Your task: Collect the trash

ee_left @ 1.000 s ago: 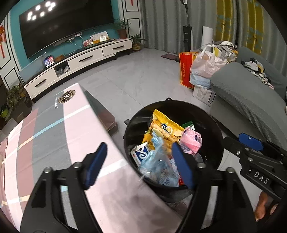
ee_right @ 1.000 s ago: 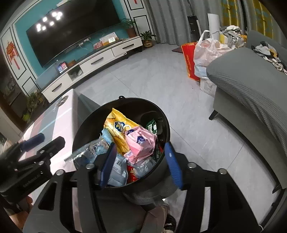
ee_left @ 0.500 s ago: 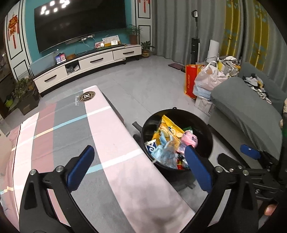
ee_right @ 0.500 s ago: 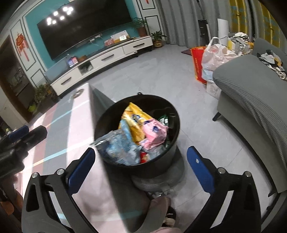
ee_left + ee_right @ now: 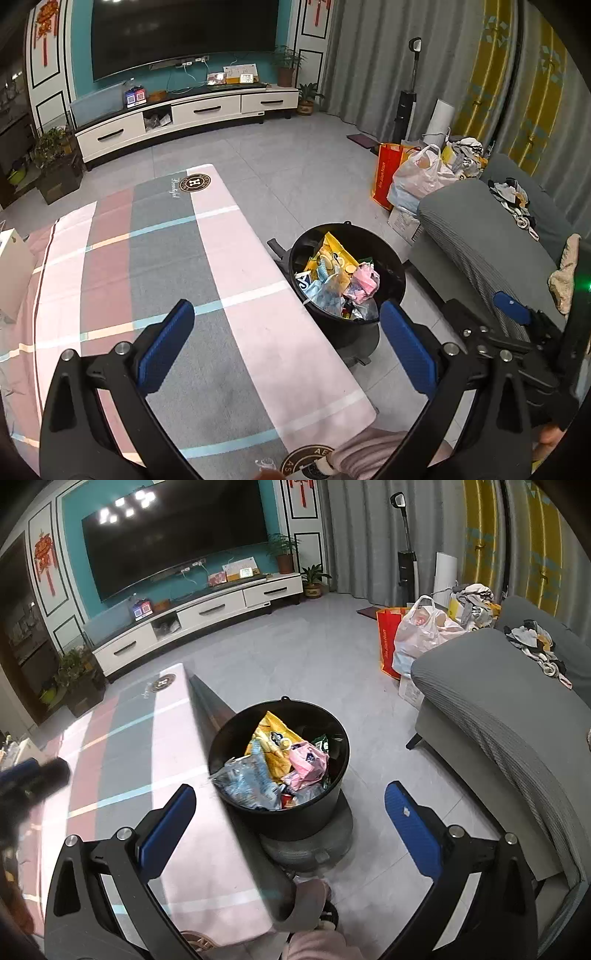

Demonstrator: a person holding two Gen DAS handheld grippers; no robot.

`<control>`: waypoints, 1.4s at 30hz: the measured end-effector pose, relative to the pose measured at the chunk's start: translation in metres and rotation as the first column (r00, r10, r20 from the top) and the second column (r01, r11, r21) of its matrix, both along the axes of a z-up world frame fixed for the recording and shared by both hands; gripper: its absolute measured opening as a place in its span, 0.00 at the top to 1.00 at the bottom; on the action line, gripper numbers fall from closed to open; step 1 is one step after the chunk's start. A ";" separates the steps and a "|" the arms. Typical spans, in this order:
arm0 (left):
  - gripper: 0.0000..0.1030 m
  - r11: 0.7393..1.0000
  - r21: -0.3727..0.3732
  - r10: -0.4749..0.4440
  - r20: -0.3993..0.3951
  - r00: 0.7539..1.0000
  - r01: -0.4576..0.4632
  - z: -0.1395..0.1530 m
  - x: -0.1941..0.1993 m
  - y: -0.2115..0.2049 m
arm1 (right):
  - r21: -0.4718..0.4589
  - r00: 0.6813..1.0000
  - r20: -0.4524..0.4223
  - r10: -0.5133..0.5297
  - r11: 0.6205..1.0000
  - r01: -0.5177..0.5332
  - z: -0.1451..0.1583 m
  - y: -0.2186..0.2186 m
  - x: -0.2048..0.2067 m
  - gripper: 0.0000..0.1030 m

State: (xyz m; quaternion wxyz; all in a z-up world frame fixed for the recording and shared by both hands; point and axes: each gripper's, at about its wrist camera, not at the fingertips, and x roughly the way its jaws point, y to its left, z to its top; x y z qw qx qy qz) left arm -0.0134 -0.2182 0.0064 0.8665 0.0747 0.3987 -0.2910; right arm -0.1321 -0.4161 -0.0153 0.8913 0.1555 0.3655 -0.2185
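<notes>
We hold both tools spread wide with nothing between their blue pads: the left tool (image 5: 286, 345) hangs over the striped pink-and-grey cloth-covered surface (image 5: 155, 266), the right tool (image 5: 290, 823) above the round black plastic bin (image 5: 280, 771). The bin stands on the grey tiled floor (image 5: 295, 653) just beside the surface's edge, between it and the grey fabric sofa (image 5: 509, 716). Inside lies the trash: a yellow snack bag (image 5: 271, 740), a crumpled pink wrapper (image 5: 308, 762) and a clear bluish plastic bag (image 5: 247, 784).
</notes>
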 end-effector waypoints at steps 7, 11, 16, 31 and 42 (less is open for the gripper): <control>0.03 0.999 0.022 0.041 -0.001 0.999 -0.041 0.020 -0.002 0.012 | -0.041 0.998 -0.050 0.032 0.999 -0.035 0.029 0.013 -0.002 0.03; 0.03 0.993 0.065 0.090 0.050 0.995 -0.093 0.027 -0.005 0.019 | -0.081 0.997 -0.066 0.034 0.996 -0.039 0.033 0.023 -0.005 0.03; 0.03 0.991 0.098 0.086 0.081 0.993 -0.094 0.031 -0.011 0.021 | -0.053 0.997 -0.074 0.035 0.998 -0.039 0.029 0.024 -0.008 0.03; 0.03 0.985 0.161 0.056 0.078 0.995 -0.068 0.024 -0.013 -0.003 | -0.031 0.996 -0.089 0.013 0.999 -0.015 0.025 0.014 -0.005 0.03; 0.03 0.983 0.173 0.057 0.031 0.998 -0.062 0.014 -0.002 -0.008 | -0.030 0.994 -0.105 0.012 0.999 -0.015 0.022 0.014 0.002 0.03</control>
